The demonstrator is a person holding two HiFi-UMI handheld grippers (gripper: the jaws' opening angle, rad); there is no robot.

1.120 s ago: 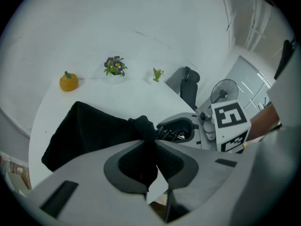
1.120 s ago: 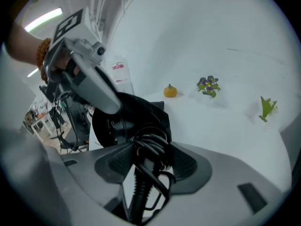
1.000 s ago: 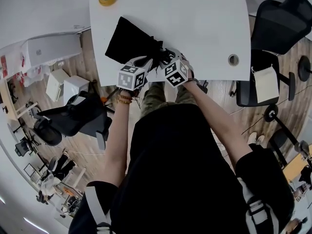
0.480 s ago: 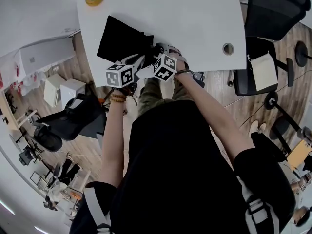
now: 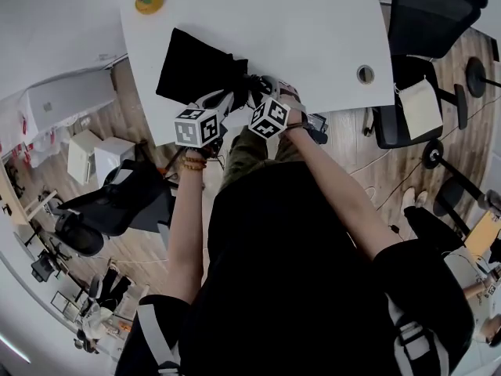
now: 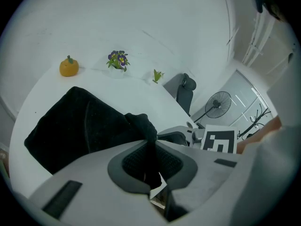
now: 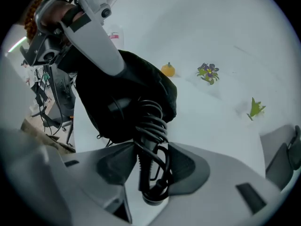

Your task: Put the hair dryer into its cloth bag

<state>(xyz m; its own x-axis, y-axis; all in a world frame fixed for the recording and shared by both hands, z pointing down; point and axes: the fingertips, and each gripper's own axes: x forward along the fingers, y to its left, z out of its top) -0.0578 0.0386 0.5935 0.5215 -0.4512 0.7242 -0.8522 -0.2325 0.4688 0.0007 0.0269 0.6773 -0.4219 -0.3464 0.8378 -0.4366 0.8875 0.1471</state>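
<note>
The black cloth bag (image 5: 196,65) lies flat on the white table (image 5: 313,30), its mouth toward the near edge. My left gripper (image 5: 237,96) is shut on a fold of the mouth's cloth (image 6: 149,140), which runs up between the pads. The black hair dryer (image 7: 149,131) sticks partly out of the bag (image 7: 127,88), its body hidden inside. Its handle, wrapped in coiled cord, stands between the jaws of my right gripper (image 7: 149,166). Those jaws are closing, and both pads touch the cord and handle. In the head view the right gripper (image 5: 262,88) sits just right of the left one.
At the table's far side are an orange toy fruit (image 5: 149,1), a small flower pot (image 6: 118,59) and a green sprig (image 6: 157,75). A cable hole (image 5: 365,74) is at the right. Black office chairs stand at right (image 5: 434,22) and lower left (image 5: 117,202).
My right gripper has sunk a little and rolled at the bag's mouth. The left gripper stays on the cloth. The head camera has shifted slightly.
</note>
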